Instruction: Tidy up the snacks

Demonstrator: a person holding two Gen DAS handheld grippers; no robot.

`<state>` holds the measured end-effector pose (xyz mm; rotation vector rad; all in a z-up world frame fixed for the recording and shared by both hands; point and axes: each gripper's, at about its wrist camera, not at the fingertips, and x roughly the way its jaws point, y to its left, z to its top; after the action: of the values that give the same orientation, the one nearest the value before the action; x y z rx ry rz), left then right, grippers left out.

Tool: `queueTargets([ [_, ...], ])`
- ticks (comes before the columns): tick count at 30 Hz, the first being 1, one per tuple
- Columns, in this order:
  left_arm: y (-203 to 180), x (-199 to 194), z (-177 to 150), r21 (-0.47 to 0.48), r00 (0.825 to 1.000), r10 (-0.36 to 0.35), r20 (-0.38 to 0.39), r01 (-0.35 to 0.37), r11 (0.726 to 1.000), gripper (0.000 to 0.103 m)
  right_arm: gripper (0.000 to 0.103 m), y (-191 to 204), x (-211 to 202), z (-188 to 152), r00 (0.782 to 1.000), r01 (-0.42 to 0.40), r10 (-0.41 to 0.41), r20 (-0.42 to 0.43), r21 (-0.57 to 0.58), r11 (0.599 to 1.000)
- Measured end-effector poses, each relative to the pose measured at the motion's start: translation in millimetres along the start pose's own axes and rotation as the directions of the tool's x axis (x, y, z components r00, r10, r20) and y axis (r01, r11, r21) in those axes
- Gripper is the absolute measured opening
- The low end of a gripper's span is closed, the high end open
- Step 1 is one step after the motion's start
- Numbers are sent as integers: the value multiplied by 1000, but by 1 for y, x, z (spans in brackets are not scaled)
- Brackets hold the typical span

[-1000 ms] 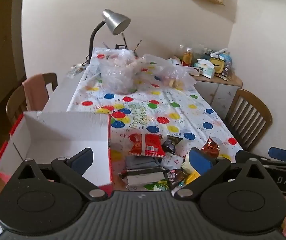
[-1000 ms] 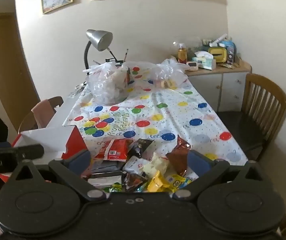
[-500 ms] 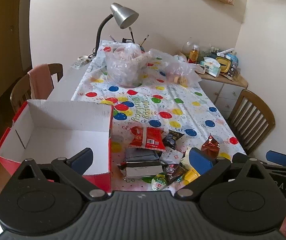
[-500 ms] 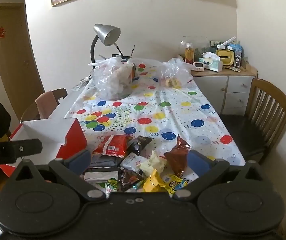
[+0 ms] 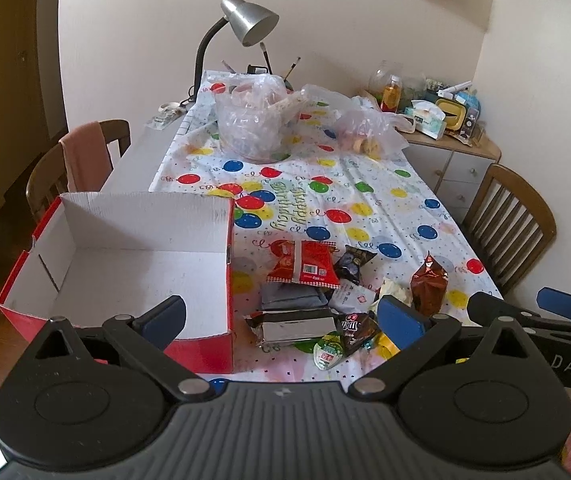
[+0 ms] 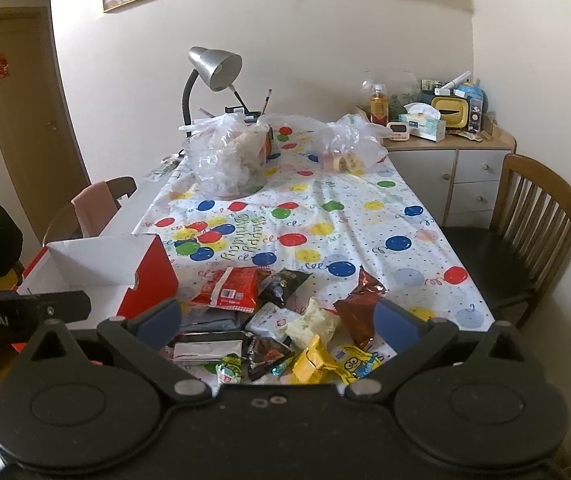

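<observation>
A balloon-print cloth covers the bench, a lamp at its far end. Snacks lie heaped beside the red box. Both tools, left and right, hover spread.

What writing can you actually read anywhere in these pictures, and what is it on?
"Happy Birthday": tablecloth, seen upside down.
"DAS": right claw's body, in the left view.
"Robot.AI", start cut off: left claw's body, in the right view.
Snack wrappers, box, wall pictures and red door sign: too small or blurred to read.
</observation>
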<state>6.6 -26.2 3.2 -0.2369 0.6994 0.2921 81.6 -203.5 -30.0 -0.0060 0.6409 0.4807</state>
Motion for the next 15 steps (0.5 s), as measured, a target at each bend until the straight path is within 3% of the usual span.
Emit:
queueTargets([
  [15, -1, 3, -2, 23, 1000, -2, -15, 2, 1000, 103, 103, 5, 7, 0, 1000, -14, 14, -26, 16, 1000],
])
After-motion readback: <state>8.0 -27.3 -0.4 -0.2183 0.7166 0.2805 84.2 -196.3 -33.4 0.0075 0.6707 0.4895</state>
